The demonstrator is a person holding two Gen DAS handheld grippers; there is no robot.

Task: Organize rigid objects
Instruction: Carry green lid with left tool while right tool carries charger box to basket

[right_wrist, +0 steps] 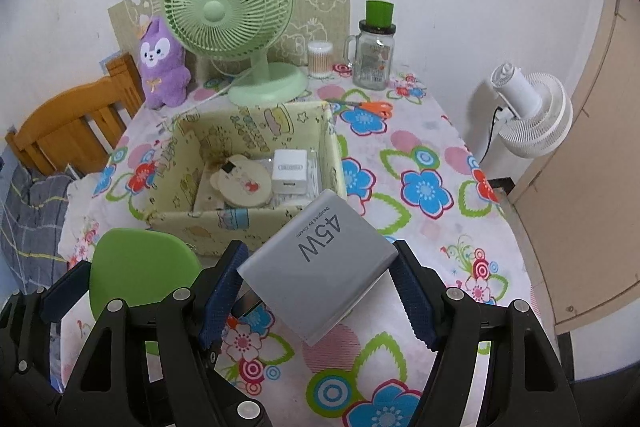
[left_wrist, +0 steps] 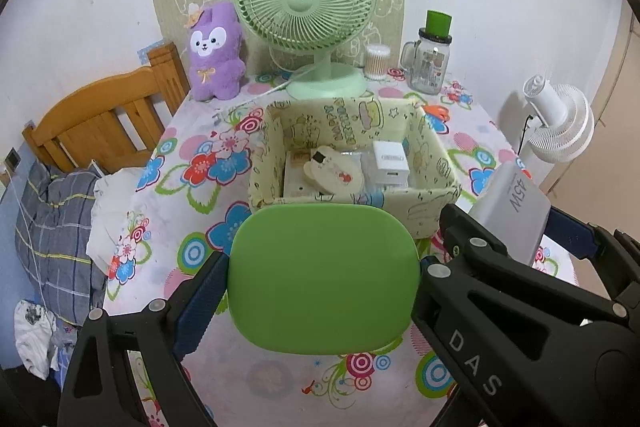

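The left gripper (left_wrist: 322, 281) clamps a green rounded case (left_wrist: 323, 277), flat face up, its long axis running left-right. The right gripper (right_wrist: 320, 287) clamps a grey 45W charger (right_wrist: 320, 269), tilted, its long axis pointing far-right. Both hang above the floral tablecloth (right_wrist: 432, 163), near the fabric storage box (right_wrist: 208, 223); a green desk fan (right_wrist: 228, 15) stands far against the white wall.

Smooth matt green plastic on the rounded case (left_wrist: 324, 279). Satin grey plastic on the 45W charger (right_wrist: 320, 267). Printed cloth over the storage box (left_wrist: 432, 155) and the floral tablecloth (right_wrist: 424, 187). Ribbed blue rubbery pads (right_wrist: 412, 299) on matt black plastic. Clear glass jar (right_wrist: 370, 63). Plush purple toy (left_wrist: 216, 59). Varnished wood headboard (left_wrist: 100, 123).
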